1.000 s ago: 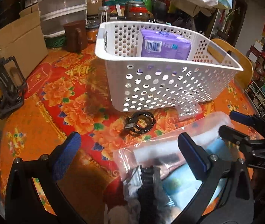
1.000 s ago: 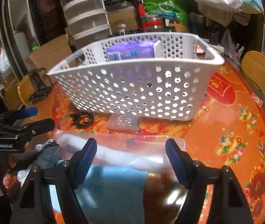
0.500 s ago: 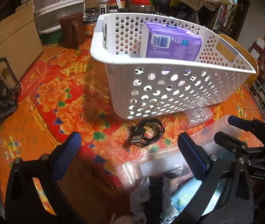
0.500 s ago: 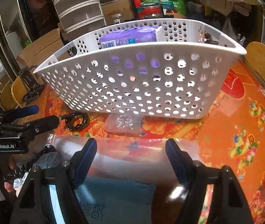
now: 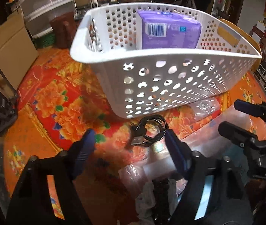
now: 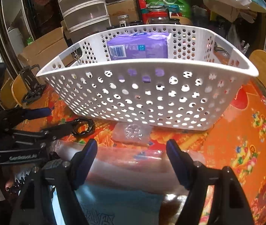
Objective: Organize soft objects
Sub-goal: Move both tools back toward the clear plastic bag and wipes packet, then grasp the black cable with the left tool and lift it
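Closer now than a second ago, the white perforated basket is filling much more of both wrist views, and the left gripper is showing its fingers noticeably nearer together than before, though a clear gap is remaining between the blue pads. Nothing is sitting between them; they are hovering over the orange floral tablecloth, just short of the coiled black cable lying at the foot of the basket. The right gripper is standing with its fingers spread wide, reaching over the clear plastic bag of soft goods at the near table edge; whether the pads are touching the bag I cannot tell. A light blue pack is lying inside that bag beneath the right gripper, and dark and white fabric is bunching at the bag's left end under the left gripper. A purple pack is standing upright inside the basket against its far wall. A small crumpled clear wrapper is resting between bag and basket.
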A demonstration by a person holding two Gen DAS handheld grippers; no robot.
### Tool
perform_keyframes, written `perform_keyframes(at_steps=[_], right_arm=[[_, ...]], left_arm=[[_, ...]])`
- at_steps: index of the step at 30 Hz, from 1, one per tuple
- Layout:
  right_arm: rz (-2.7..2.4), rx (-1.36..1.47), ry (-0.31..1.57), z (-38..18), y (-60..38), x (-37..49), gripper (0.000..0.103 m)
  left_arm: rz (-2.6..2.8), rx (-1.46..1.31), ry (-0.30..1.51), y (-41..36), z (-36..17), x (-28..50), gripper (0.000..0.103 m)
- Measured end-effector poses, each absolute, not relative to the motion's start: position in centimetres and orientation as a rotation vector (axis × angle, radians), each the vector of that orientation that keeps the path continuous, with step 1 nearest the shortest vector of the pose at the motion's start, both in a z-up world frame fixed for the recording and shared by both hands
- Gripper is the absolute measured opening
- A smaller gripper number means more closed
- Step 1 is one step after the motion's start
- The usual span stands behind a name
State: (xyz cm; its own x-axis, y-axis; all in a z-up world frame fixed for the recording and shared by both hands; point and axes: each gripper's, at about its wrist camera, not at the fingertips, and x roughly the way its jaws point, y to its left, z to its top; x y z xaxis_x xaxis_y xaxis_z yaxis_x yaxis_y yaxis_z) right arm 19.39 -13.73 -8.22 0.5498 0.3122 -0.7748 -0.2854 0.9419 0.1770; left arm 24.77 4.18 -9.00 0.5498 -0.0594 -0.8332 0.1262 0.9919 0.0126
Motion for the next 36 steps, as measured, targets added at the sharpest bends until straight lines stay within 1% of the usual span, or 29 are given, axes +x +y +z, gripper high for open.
perform_keyframes(at_steps=[2, 3, 5, 6, 8, 10, 14, 22, 27, 33, 36], right_arm=[[0.351, 0.039, 0.921, -8.3, -14.0, 19.3, 0.076], [0.353, 0.045, 0.922, -8.3, -14.1, 19.3, 0.076], [0.356, 0.053, 0.922, -8.4, -14.3, 19.2, 0.076], [0.355, 0.052, 0.922, -8.4, -14.3, 19.2, 0.076], [0.351, 0.05, 0.923, -8.5, -14.3, 19.2, 0.076], [0.355, 0.051, 0.922, -8.4, -14.3, 19.2, 0.076], [0.358, 0.049, 0.921, -8.3, -14.0, 19.3, 0.076], [0.353, -0.017, 0.942, -8.7, -12.1, 20.1, 0.075], [0.326, -0.043, 0.978, -9.4, -11.0, 21.1, 0.062], [0.298, -0.085, 0.997, -10.0, -9.9, 21.8, 0.06], [0.294, -0.095, 1.009, -10.1, -9.5, 22.1, 0.055]], left_arm=[[-0.112, 0.06, 1.004, 4.2, -9.4, 25.2, 0.058], [-0.11, 0.056, 1.01, 4.3, -9.5, 25.4, 0.055], [-0.117, 0.039, 1.026, 4.3, -9.8, 25.8, 0.042], [-0.12, 0.035, 1.035, 4.3, -10.0, 26.1, 0.038], [-0.13, 0.027, 1.048, 4.2, -10.3, 26.3, 0.024], [-0.139, 0.02, 1.064, 4.1, -10.6, 26.5, 0.018], [-0.151, -0.009, 1.048, 4.3, -10.6, 26.4, 0.014], [-0.159, -0.035, 1.014, 5.2, -10.3, 25.5, 0.012], [-0.162, -0.037, 1.003, 5.7, -10.4, 25.0, 0.012], [-0.152, -0.033, 0.987, 5.8, -10.3, 24.8, 0.012], [-0.155, -0.04, 0.985, 5.8, -10.4, 24.8, 0.012]])
